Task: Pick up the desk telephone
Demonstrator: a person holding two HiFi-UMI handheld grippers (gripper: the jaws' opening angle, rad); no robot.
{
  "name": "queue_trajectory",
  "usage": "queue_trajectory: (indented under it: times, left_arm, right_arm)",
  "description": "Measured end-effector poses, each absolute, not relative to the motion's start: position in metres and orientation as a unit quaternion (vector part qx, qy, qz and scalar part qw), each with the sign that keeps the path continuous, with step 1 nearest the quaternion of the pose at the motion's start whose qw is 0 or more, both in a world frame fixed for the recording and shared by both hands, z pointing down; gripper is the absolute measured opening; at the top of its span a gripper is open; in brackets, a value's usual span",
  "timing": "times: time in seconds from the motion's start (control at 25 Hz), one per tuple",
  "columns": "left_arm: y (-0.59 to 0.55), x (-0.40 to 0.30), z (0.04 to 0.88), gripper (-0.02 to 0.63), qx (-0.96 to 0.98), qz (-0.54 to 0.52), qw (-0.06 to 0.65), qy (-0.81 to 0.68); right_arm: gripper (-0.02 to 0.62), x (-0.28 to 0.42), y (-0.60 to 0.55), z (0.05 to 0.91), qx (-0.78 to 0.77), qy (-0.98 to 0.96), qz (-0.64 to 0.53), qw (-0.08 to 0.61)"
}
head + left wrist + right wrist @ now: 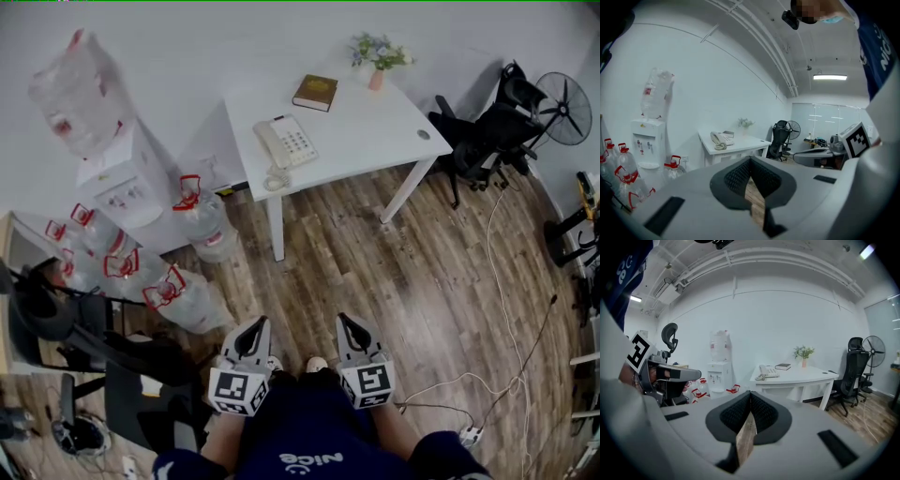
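A cream desk telephone (286, 143) with a coiled cord lies near the front left corner of a white table (375, 131). It also shows far off as the telephone (721, 139) in the left gripper view and the telephone (767, 371) in the right gripper view. My left gripper (251, 330) and right gripper (350, 327) hang side by side close to the person's body, well short of the table. Both are shut with nothing between the jaws.
On the table lie a brown book (315, 92) and a small plant in a pink vase (377, 58). A water dispenser (117, 164) and several water bottles (192, 295) stand left. A black office chair (487, 131) and a fan (563, 108) stand right; cables (497, 375) cross the wooden floor.
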State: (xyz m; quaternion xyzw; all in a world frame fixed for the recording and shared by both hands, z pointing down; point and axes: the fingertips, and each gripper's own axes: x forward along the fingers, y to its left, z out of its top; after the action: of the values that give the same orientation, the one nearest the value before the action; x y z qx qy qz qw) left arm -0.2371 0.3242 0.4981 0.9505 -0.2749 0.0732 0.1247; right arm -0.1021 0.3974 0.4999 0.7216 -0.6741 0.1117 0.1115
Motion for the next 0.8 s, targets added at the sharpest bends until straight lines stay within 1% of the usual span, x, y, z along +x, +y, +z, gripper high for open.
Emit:
queue_trajectory:
  times: [0.28, 0.56, 0.68, 0.8]
  left_arm:
    - [0.298, -0.258, 0.502, 0.017, 0.953, 0.061, 0.131, -0.265]
    - [0.283, -0.272, 0.508, 0.017, 0.955, 0.077, 0.134, -0.252]
    - [0.279, -0.271, 0.514, 0.017, 0.956, 0.087, 0.137, -0.246]
    - [0.274, -0.262, 0.521, 0.017, 0.956, 0.088, 0.141, -0.241]
  right_arm:
    - [0.023, -0.124, 0.380, 0.501, 0.734, -0.662, 0.105, 0.105]
    - [0.023, -0.149, 0.364, 0.509, 0.737, -0.657, 0.122, 0.100]
    - [0.023, -0.156, 0.357, 0.513, 0.732, -0.661, 0.128, 0.104]
    - [0.023, -0.148, 0.346, 0.520, 0.730, -0.662, 0.133, 0.106]
